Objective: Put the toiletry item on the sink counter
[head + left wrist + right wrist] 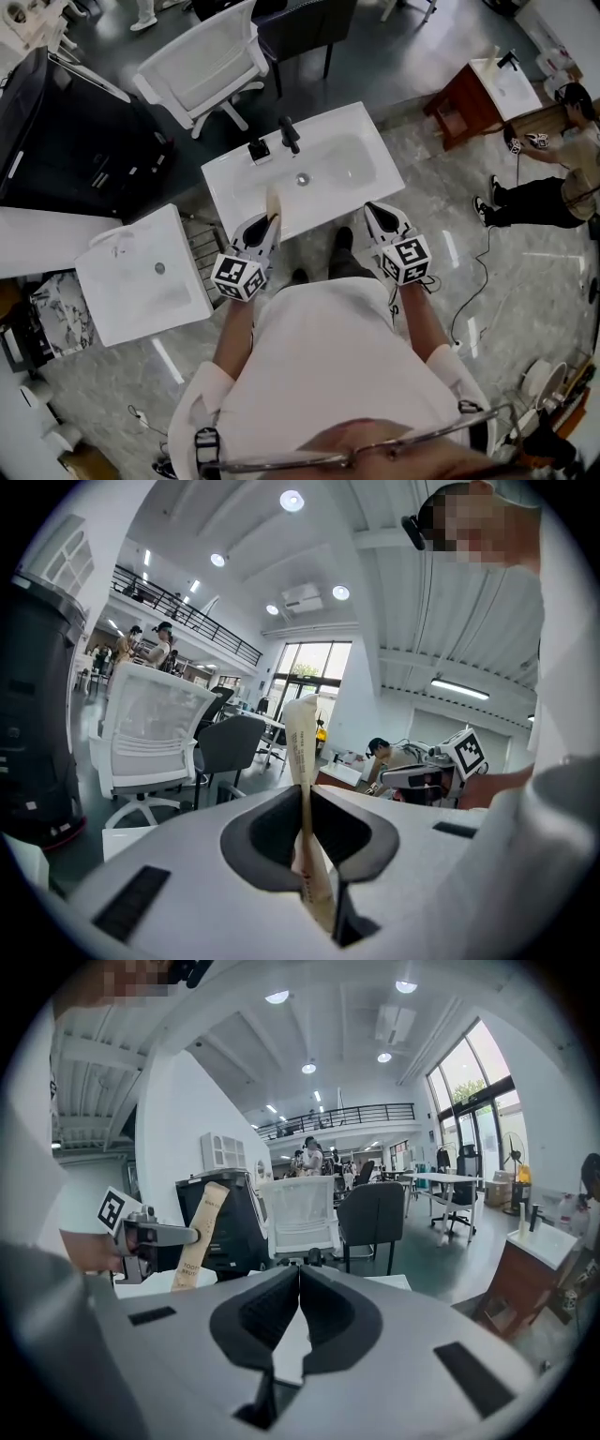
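The left gripper [305, 810] is pinching the toothbrush packet [300, 738], which pokes out past its tips. The right gripper [298, 1290] is alongside, jaws pressed together, empty.

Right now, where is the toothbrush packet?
The toothbrush packet is pinched in the left tongs, left of centre in the head view. It pokes out over the front edge of the white sink counter.

Grey marble floor [544, 309] with a white chair [211, 61] and a black cabinet [66, 141]. Round ceiling lights [292, 500] glow above; tall windows [469, 1091] stand beside a balcony [347, 1115].
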Available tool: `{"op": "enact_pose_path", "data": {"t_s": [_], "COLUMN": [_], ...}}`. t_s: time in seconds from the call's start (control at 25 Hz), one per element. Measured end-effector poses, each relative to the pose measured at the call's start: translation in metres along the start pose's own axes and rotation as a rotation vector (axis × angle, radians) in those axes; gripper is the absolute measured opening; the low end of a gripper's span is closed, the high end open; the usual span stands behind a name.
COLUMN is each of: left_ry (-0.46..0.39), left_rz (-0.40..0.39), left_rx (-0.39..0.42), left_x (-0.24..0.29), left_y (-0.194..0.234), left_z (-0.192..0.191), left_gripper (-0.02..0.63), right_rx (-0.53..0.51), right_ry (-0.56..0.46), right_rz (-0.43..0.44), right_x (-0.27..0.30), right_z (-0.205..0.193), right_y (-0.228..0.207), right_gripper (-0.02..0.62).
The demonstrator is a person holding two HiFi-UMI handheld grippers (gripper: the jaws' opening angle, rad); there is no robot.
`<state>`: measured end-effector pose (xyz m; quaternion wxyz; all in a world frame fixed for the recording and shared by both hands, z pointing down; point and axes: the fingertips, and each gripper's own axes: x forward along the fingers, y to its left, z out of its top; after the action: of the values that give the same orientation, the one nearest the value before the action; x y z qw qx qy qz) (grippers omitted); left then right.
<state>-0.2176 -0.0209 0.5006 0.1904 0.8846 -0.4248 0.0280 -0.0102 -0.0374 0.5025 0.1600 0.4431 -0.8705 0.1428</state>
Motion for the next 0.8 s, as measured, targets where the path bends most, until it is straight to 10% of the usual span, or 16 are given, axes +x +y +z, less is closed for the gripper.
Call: {"op": "enact_pose_path", "data": {"t_s": [0.8], "left_ry": [0.224], "left_rz": [0.131], "left_rx": [0.121], "left_x": [0.145], "left_y": [-0.007], "left_z": [-0.011], "left_gripper": [0.03], "right_rx": [-0.006], "right_ry": [0.122], "right_rz": [0.22], "right_x": [0.061], "right_z": [-0.001], "right_y": [-0.127], "right_gripper": [0.008]}}
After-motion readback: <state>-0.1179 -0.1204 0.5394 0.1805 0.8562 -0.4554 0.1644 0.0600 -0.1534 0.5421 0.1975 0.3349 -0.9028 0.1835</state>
